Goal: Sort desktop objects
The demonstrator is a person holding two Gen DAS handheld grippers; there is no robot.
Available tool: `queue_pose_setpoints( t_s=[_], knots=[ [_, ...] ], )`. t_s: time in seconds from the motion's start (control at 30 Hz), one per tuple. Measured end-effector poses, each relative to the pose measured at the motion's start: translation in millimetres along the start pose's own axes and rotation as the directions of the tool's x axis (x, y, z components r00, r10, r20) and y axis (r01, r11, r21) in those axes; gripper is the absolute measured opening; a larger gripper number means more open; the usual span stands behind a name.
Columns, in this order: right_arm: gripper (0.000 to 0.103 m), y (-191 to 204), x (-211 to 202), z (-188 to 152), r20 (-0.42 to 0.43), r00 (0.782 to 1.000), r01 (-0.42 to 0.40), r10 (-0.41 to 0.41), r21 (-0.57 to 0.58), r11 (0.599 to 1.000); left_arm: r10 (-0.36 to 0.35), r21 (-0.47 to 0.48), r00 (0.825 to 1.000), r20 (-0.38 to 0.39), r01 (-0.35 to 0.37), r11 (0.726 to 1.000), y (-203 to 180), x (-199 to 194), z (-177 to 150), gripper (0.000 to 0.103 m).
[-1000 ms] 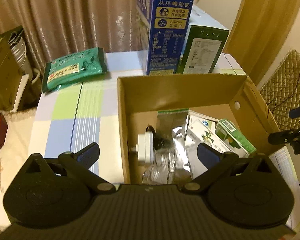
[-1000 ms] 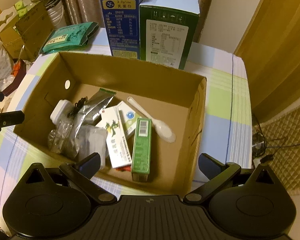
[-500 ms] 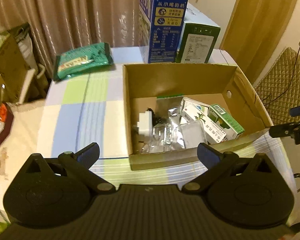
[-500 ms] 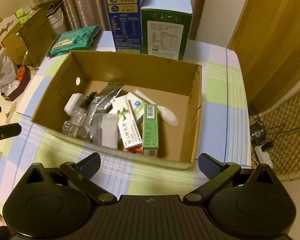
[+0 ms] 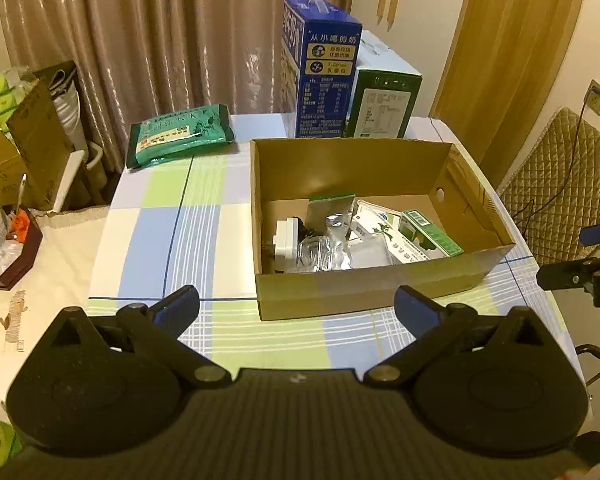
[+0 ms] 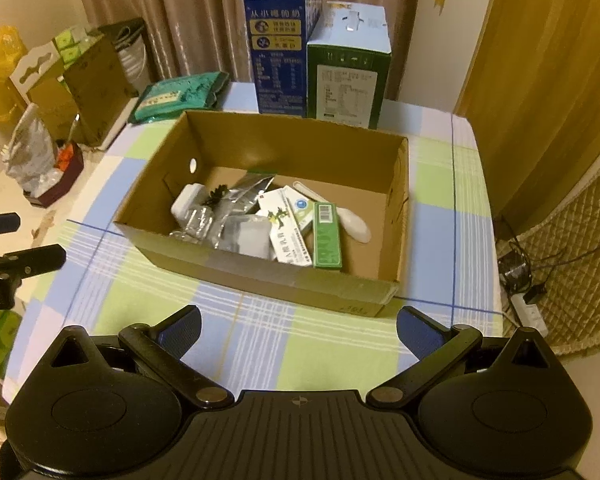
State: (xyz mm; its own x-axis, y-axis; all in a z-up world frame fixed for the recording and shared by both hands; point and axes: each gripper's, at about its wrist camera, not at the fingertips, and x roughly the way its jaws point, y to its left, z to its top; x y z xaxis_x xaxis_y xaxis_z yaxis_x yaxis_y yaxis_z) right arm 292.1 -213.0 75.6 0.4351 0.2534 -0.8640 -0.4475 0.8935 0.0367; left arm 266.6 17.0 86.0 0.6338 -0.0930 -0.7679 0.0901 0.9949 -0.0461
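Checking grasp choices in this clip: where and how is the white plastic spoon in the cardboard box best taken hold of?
Grip the white plastic spoon by its broad bowl, coming from above with the right tongs. The bowl lies bare on the floor of the cardboard box, near the right wall, while the thin handle runs back behind the green carton and other packs.

Warm, yellowish indoor light, rather dim, falls from above; the curtain (image 5: 148, 40) shows glossy vertical sheen; the cardboard box (image 5: 364, 292) casts soft shadow onto its own inner walls; fisheye bending curves the bench (image 6: 308, 344) edges and darkens the corners; both views are slightly soft and grainy
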Motion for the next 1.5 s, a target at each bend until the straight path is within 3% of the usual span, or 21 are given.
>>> queue_pose_setpoints(
  t_s=[0.4,0.63,0.8,1.07,1.5],
  knots=[
    [0.101,5.0,-46.7,-41.8,0.084,0.996,-0.034,0.029,0.057,0.998,0.078,-0.027,0.992,0.104,-0.075,0.997,-19.9,-56.1,-30.6,0.102],
    [0.101,0.5,-70.0,-68.1,0.148,0.989,-0.008,-0.006,0.094,0.996,0.088,-0.003,0.986,0.139,-0.088,0.996,-38.1,-77.4,-53.0,0.102],
    [0.101,-3.7,-87.7,-89.5,0.205,0.979,-0.043,0.008,0.166,0.985,0.084,-0.019,0.981,0.174,-0.082,0.996,-46.6,-92.6,-67.8,0.102],
    [0.101,13.9,-102.9,-122.9,0.264,0.963,0.016,-0.047,0.117,0.993,0.100,-0.015,0.973,0.209,-0.099,0.995,-59.2,-115.1,-91.9,0.102],
    [0.101,21.1,-114.9,-160.5,0.291,0.954,0.027,-0.076,0.169,0.985,0.097,-0.026,0.974,0.203,-0.094,0.995,-64.0,-127.1,-127.7,0.102]
  ],
)
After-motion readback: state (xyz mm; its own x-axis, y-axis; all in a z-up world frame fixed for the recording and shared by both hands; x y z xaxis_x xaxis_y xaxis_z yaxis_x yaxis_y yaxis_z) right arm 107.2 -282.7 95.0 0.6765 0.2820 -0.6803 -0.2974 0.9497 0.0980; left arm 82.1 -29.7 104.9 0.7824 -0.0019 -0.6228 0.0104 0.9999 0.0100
